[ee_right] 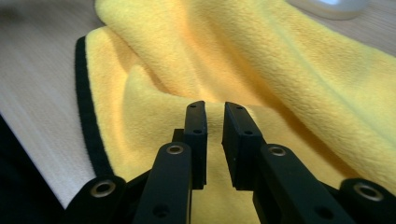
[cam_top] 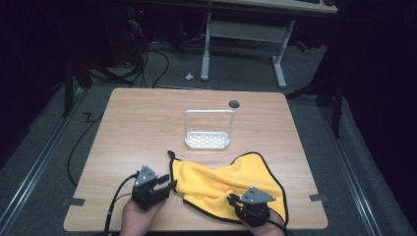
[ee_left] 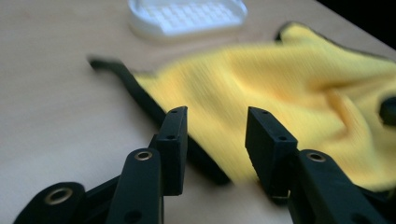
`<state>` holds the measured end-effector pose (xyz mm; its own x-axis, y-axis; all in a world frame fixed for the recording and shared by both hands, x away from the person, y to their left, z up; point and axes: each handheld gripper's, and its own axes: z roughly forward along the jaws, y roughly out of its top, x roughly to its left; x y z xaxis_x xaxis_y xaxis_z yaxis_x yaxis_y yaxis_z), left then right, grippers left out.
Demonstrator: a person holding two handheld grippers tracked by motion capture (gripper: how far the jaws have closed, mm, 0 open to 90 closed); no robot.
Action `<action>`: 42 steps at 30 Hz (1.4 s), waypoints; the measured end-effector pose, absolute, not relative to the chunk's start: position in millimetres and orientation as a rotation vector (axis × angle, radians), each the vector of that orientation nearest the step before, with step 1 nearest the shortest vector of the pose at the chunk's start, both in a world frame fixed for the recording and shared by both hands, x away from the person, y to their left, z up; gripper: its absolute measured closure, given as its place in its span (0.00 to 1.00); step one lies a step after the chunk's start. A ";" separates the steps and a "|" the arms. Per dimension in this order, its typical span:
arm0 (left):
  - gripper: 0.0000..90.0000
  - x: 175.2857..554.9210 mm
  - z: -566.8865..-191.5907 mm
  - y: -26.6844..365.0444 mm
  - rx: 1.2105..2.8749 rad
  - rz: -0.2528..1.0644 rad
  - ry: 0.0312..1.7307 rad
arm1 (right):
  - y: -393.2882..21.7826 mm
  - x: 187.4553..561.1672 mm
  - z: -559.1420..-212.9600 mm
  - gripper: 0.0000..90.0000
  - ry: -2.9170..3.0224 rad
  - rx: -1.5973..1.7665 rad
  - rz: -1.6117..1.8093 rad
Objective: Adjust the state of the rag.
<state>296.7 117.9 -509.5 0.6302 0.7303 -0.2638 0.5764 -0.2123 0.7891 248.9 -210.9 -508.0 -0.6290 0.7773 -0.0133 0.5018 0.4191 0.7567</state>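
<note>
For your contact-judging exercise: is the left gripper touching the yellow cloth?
Apart. In the left gripper view, the left gripper has open jaws above the yellow cloth, with nothing pressed between them.

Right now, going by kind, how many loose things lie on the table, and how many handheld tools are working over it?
Yellow cloth: 1, rumpled, black-edged
White rack with a hoop handle: 1
Handheld tools: 2, the left tool with jaws apart at the cloth's edge, the right tool with jaws nearly together over the cloth
Total: 4
</note>
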 end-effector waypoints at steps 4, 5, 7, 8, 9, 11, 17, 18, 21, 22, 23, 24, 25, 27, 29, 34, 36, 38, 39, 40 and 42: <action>0.63 280.2 -526.5 92.9 1.986 0.126 1.001 | -216.7 251.3 -508.8 0.89 2.298 1.132 1.053; 0.62 280.9 -529.7 87.8 1.986 0.095 1.010 | -217.2 251.4 -509.1 0.89 2.297 1.138 1.054; 0.62 282.0 -533.3 80.8 1.979 0.065 1.014 | -218.4 251.4 -509.5 0.88 2.291 1.145 1.050; 0.67 281.9 -533.5 76.6 1.992 0.083 1.016 | -219.0 251.5 -509.4 0.87 2.285 1.149 1.052; 0.80 282.1 -533.9 74.4 1.998 0.089 1.009 | -220.3 251.9 -509.2 0.87 2.281 1.156 1.059; 0.89 282.1 -532.3 73.0 2.003 0.099 0.996 | -222.3 252.7 -509.2 0.86 2.271 1.168 1.065; 0.91 265.8 -502.1 93.1 1.945 0.197 0.956 | -231.4 256.6 -509.7 0.85 2.229 1.193 1.062; 0.91 261.8 -497.2 97.9 1.934 0.215 0.954 | -232.7 257.3 -509.9 0.85 2.222 1.198 1.061; 0.89 250.8 -486.2 110.0 1.913 0.236 0.951 | -235.3 259.0 -511.1 0.85 2.209 1.213 1.049; 0.89 246.3 -484.7 114.3 1.908 0.238 0.954 | -235.6 259.6 -511.9 0.85 2.207 1.219 1.037; 0.88 243.7 -484.6 116.8 1.902 0.232 0.962 | -236.3 260.9 -513.8 0.84 2.214 1.222 1.011; 0.88 240.4 -485.8 120.7 1.902 0.224 0.970 | -236.7 261.6 -515.3 0.84 2.214 1.227 0.989; 0.86 238.3 -486.8 123.7 1.910 0.216 0.978 | -237.8 262.8 -517.7 0.84 2.221 1.228 0.951; 0.80 236.6 -489.0 128.5 1.907 0.206 0.995 | -240.5 264.1 -520.4 0.84 2.224 1.249 0.916; 0.75 237.9 -491.3 134.4 1.890 0.188 1.013 | -245.3 264.9 -522.0 0.83 2.225 1.273 0.902; 0.68 258.4 -494.9 135.7 1.917 0.169 1.030 | -253.1 264.4 -523.3 0.81 2.233 1.295 0.901; 0.66 272.8 -494.0 136.0 1.926 0.167 1.044 | -254.6 265.1 -523.5 0.80 2.234 1.299 0.905; 0.65 284.9 -488.1 140.7 1.885 0.166 1.052 | -254.4 265.1 -523.6 0.80 2.234 1.295 0.903; 0.65 288.9 -485.5 142.4 1.877 0.165 1.058 | -254.2 264.9 -523.3 0.80 2.233 1.297 0.896; 0.65 292.5 -481.7 144.9 1.859 0.165 1.064 | -254.3 265.0 -523.3 0.80 2.233 1.296 0.895; 0.66 295.9 -476.2 148.1 1.834 0.183 1.059 | -255.3 265.1 -523.5 0.80 2.228 1.300 0.898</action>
